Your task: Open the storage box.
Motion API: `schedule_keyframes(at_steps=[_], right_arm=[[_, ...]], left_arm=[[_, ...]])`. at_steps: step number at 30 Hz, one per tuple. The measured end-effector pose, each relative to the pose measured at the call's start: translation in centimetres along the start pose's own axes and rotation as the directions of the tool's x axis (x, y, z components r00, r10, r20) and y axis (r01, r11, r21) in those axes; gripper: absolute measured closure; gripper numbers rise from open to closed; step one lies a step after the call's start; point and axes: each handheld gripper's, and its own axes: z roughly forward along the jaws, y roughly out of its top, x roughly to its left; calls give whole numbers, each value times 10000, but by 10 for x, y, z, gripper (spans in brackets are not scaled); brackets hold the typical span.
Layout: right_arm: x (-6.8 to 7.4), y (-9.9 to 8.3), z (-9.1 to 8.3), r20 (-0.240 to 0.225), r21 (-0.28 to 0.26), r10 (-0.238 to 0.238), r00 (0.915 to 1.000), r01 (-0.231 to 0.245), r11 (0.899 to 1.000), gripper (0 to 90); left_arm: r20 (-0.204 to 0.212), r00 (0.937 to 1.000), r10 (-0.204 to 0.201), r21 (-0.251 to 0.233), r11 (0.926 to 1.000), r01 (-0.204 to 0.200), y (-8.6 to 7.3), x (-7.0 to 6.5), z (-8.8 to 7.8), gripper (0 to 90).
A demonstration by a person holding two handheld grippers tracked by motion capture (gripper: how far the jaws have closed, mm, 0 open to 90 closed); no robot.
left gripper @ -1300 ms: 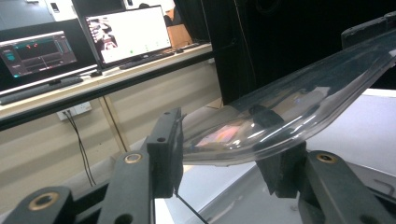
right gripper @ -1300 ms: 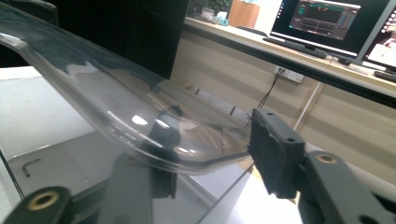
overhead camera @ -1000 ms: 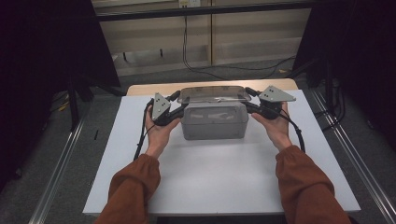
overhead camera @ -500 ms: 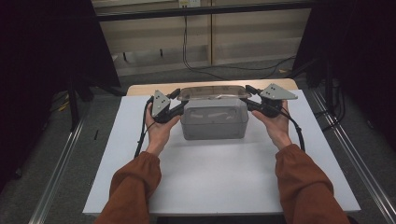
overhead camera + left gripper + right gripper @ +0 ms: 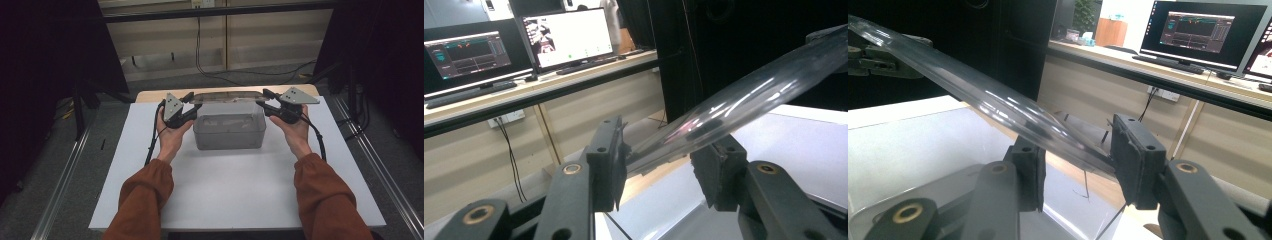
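And here we are at the white table (image 5: pixel 240 200), a person's two forearms in rust-orange sleeves (image 5: pixel 142 200) coming up from the bottom of the high view. Between the hands sits a clear plastic container (image 5: pixel 229 132), rectangular, resting on the table toward its far side. Above it, look at that: a clear lid (image 5: pixel 227 96) held up off the container, one end in each claw, well clear of the rim.

The left gripper (image 5: pixel 189 104) holds the lid's left end, with the left hand (image 5: pixel 171 135) under it and the grey three-cornered plate riding on top. In the left gripper view, the lid (image 5: pixel 744 100) runs in from the upper right as a long glassy strip, and its near end sits between the two black jaws. The jaws stand with a gap on either side of the thin plastic, so whether they truly pinch it, I cannot tell from here.

Over on the other side, the right gripper (image 5: pixel 266 103) has the lid's right end, the right hand (image 5: pixel 295 132) beneath. In the right gripper view, the lid (image 5: pixel 988 107) slants down from the upper left and ends right against the inner face of the right-hand jaw; the other jaw stands just beside it. Tight or loose? Again, I cannot tell.

Black cables (image 5: pixel 152 142) trail from both grippers down along the wrists. Beyond the table, a bench carries lit monitors (image 5: pixel 1200 32).
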Motion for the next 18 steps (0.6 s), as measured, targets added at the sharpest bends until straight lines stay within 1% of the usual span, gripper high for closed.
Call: schedule_keyframes(at_steps=[7, 8, 11, 12, 14, 16, 18], right_arm=[[-2, 1, 2, 20, -110, 151, 9999, -151, 9998, 576], [-2, 1, 2, 20, -110, 151, 9999, -151, 9998, 576], [-3, 1, 2, 19, -141, 224, 9997, -224, 9997, 576], [-4, 0, 3, 37, -183, 312, 9995, -311, 9993, 583], [-5, 0, 3, 52, -173, 314, 9995, -313, 9994, 588], [-7, 0, 4, 71, -214, 410, 9991, -408, 9989, 591], [-8, 1, 5, 58, -192, 399, 9992, -398, 9990, 594]], left_arm=[[-52, 10000, -66, 3, 10000, 66, 0, 1, 4, 569], [-48, 10000, -14, 42, 10000, 14, 0, 1, 4, 569], [-33, 10000, -43, 61, 10000, 43, 0, 1, 7, 569], [-91, 10000, -28, 65, 10000, 29, 1, 3, 8, 568], [-75, 10000, -19, 98, 10000, 20, 1, 3, 9, 568], [-82, 10000, -50, 99, 9999, 51, 1, 4, 10, 568], [-114, 9999, -122, 50, 9999, 122, 1, 5, 12, 569]])
